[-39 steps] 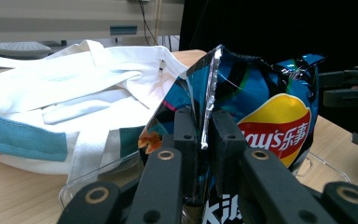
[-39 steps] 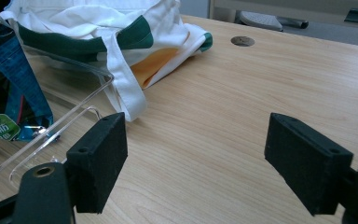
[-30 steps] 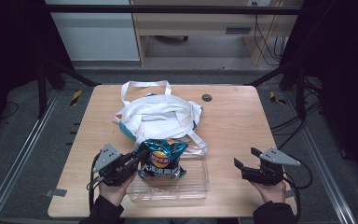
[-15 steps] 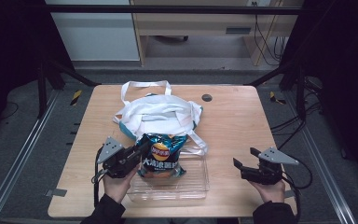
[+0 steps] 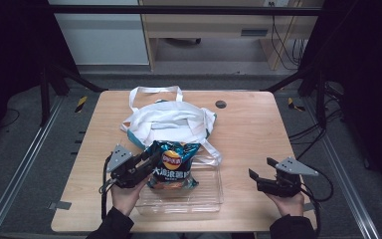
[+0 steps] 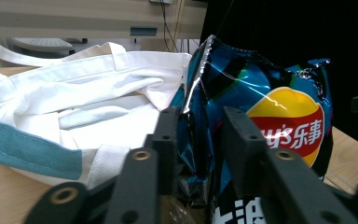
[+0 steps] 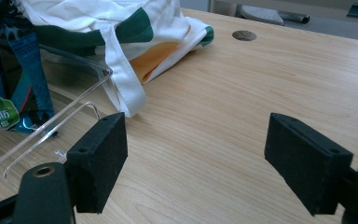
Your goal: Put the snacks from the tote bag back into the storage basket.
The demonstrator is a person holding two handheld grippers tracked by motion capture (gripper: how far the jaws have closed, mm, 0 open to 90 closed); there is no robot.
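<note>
chip bag in tray, tote bag behind

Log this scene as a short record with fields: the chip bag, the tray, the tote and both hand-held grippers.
chip bag: blue, standing in the tray, leaning toward the tote
tray: clear plastic, at the table's near edge
tote bag: white cloth, lying behind the tray
left hand-held gripper: jaws just been opening, the bag's edge between them
right hand-held gripper: open, nothing between the jaws, over bare table
</note>
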